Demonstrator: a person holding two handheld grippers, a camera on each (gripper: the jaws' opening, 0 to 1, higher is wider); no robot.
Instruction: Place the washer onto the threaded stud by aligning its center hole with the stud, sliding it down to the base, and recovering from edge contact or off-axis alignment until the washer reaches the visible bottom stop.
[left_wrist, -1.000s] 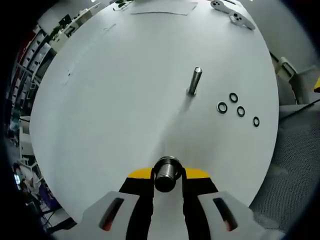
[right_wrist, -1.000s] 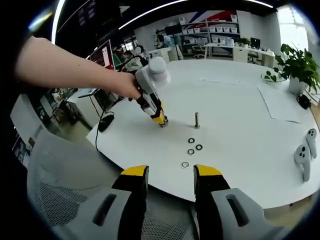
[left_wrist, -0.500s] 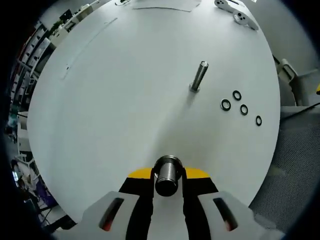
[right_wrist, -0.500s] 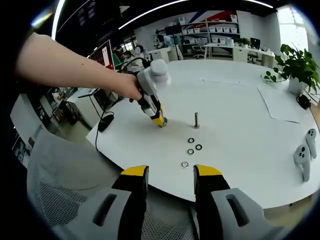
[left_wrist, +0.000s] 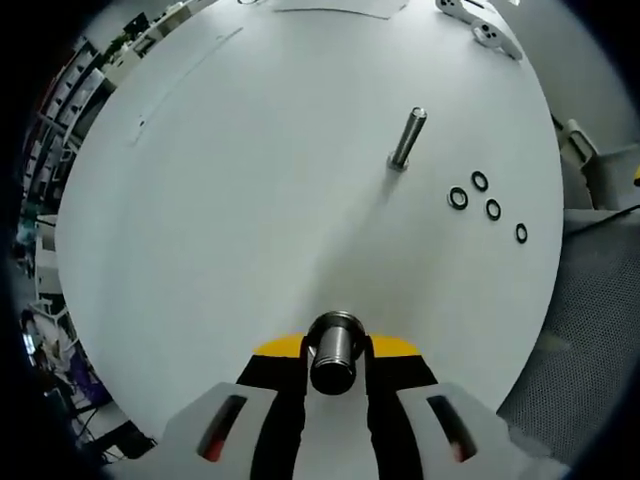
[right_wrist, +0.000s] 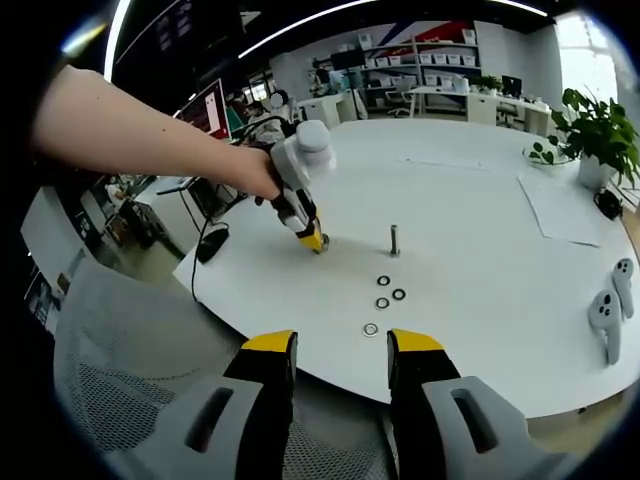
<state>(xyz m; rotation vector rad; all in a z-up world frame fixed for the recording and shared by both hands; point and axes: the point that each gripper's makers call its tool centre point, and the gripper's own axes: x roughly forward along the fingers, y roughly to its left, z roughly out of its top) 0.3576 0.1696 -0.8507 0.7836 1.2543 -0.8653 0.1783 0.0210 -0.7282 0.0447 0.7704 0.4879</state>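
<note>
A steel threaded stud (left_wrist: 407, 138) stands upright on the white round table (left_wrist: 230, 200); it also shows as the stud (right_wrist: 394, 240). Several dark washers (left_wrist: 458, 198) lie flat to its right, spread as washers (right_wrist: 383, 281) down to the table's near edge. My left gripper (left_wrist: 335, 352) is shut on a short threaded metal cylinder (left_wrist: 335, 345) held low over the table, well short of the stud. A person's hand holds that left gripper (right_wrist: 312, 240) left of the stud. My right gripper (right_wrist: 340, 372) stands open with nothing between its jaws, off the table's edge.
Two white controllers (right_wrist: 610, 305) lie at the table's right side, with paper sheets (right_wrist: 565, 205) beyond them. A grey mesh chair (right_wrist: 150, 370) sits under my right gripper. Desks, shelves and a plant (right_wrist: 590, 130) fill the room behind.
The left gripper with its threaded cylinder has drifted slightly left, away from the stud, so the stud and washers sit higher and further right in its view. The right gripper has stayed still.
</note>
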